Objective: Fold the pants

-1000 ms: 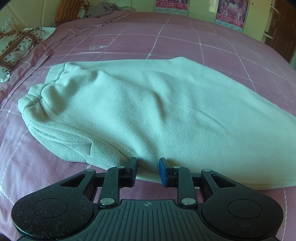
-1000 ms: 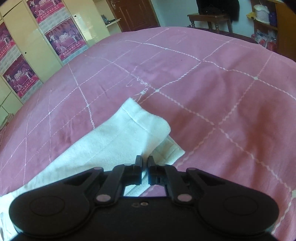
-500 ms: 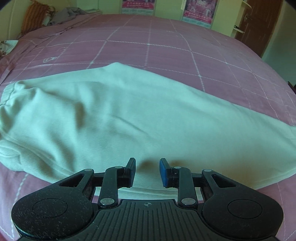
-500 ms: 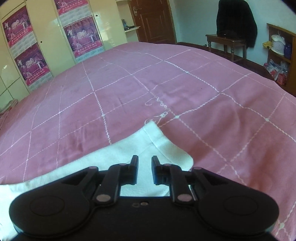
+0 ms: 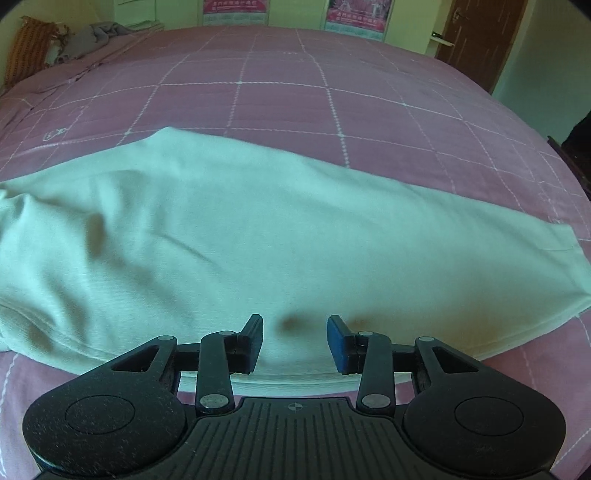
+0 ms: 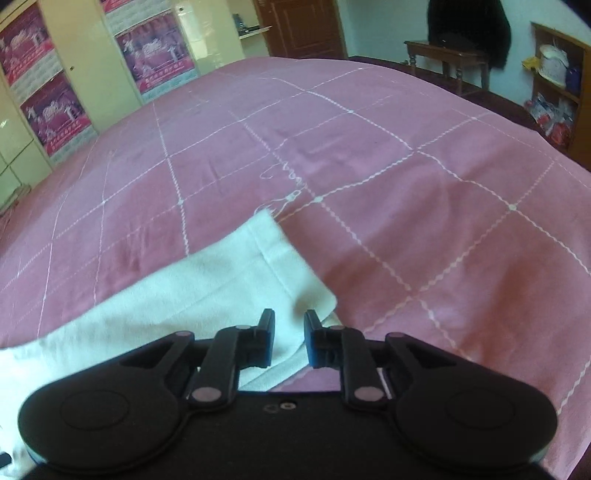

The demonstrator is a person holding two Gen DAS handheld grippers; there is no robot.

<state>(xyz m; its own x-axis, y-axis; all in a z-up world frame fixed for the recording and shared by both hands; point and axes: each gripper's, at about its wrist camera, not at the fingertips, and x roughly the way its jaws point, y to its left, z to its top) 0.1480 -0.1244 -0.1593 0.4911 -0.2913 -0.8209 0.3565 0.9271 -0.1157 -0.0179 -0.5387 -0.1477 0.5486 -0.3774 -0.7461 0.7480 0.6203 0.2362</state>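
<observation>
Here, a wide bed covered in a pink quilted bedspread (image 5: 388, 110) stitched with a white grid of wavy lines is filling both views, and the pale mint-white cotton pants (image 5: 229, 236) are lying across it, folded lengthwise into one long band. In the left wrist view the garment is stretching from the left edge, where its fabric is bunching into soft creases, to a hemmed leg end at the right. In the right wrist view that hemmed end of the pants (image 6: 266, 266) is resting flat on the bedspread (image 6: 424, 184), one corner pointing up the bed.

The black left gripper (image 5: 295, 341) is hovering over the near edge of the pants, its jaws opening, one pad blue; cloth is lying below the gap but the pads are not pressing on it. The black right gripper (image 6: 289, 339) is standing slightly parted over the leg end, with white fabric showing between the fingers and no pinch on it.

Around the bed, cream wardrobe doors (image 6: 55, 74) are carrying magenta posters (image 6: 155, 51), and a dark brown wooden door (image 6: 303, 26) is standing beyond them. A small wooden side table (image 6: 447, 55) is sitting under a dark hanging garment (image 6: 469, 26), beside open shelves (image 6: 557, 85) holding clutter. At the far left corner of the left view, an orange knitted cloth (image 5: 26, 51) and a grey crumpled garment (image 5: 99, 33) are lying at the bed's edge.
</observation>
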